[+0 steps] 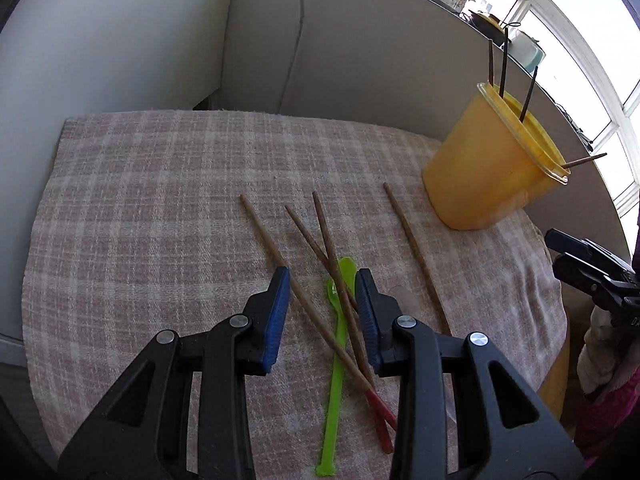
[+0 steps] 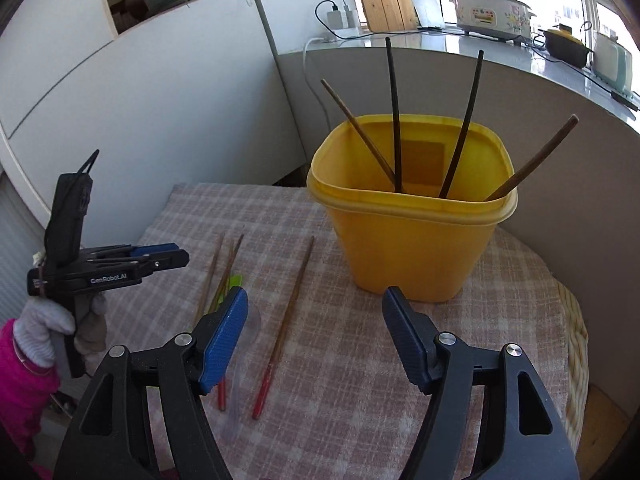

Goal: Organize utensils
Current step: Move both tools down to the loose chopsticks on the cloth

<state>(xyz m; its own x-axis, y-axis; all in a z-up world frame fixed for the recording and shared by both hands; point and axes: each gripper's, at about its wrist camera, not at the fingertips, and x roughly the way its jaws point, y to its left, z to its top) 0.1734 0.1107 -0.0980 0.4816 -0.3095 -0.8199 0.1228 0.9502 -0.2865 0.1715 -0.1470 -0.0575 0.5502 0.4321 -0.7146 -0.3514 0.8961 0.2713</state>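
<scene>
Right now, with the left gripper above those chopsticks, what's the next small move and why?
Probably lower the left gripper onto the crossed chopsticks and close. Its jaws stand apart with nothing gripped, the chopsticks lie between them on the cloth, and the yellow tub already holds four.

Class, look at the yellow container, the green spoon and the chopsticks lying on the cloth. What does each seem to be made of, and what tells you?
Yellow container: probably plastic; smooth, slightly translucent walls and a moulded rim.
Green spoon: probably plastic; uniform bright colour, thin flat handle, light sheen.
Chopsticks: likely wood or bamboo; matt brown, with red-coated ends. Grain is too fine to see.
</scene>
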